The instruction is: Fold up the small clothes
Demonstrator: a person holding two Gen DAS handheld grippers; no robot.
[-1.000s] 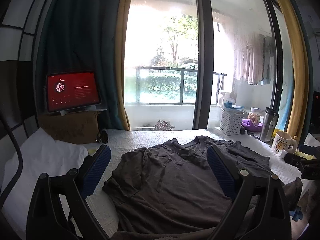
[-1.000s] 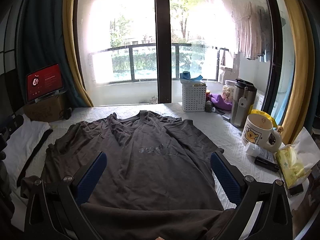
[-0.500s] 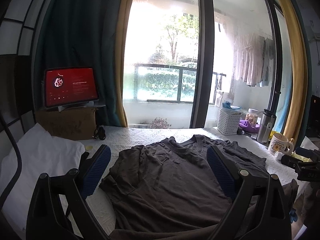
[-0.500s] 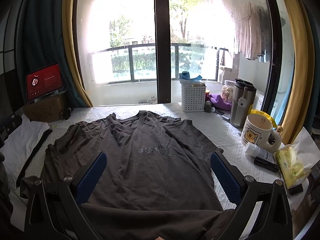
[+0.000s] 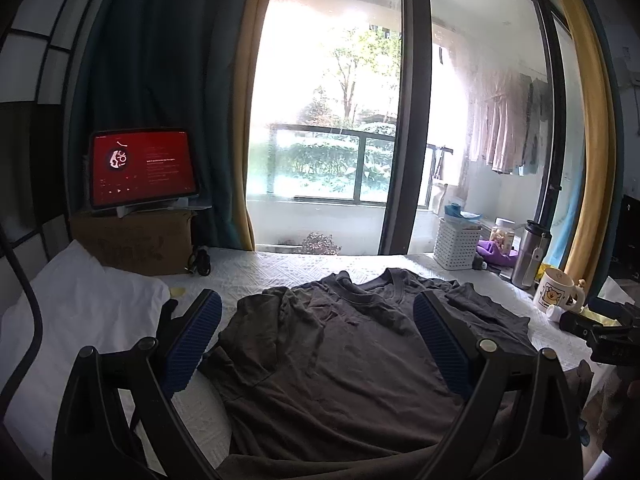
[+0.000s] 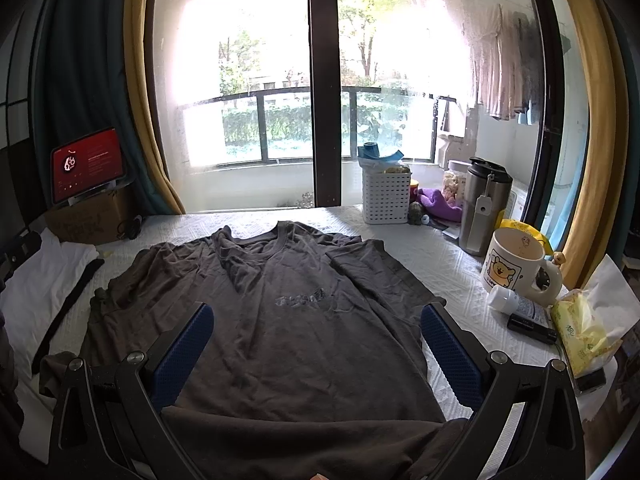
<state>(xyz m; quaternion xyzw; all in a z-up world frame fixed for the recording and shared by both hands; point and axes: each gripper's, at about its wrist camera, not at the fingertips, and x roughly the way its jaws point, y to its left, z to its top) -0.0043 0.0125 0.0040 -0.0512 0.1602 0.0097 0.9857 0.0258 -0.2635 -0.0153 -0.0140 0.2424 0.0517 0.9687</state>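
While the left gripper (image 5: pixel 316 336) and right gripper (image 6: pixel 316 344) both hover with jaws spread wide and empty, a wrinkled dark grey T-shirt (image 6: pixel 288 320) lies front-up on the white quilted cover (image 6: pixel 448 264), neckline toward the window, left sleeve bunched.

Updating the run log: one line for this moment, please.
left gripper: open, empty | right gripper: open, empty | shirt: flat, unfolded, left sleeve rumpled | mug: right of shirt
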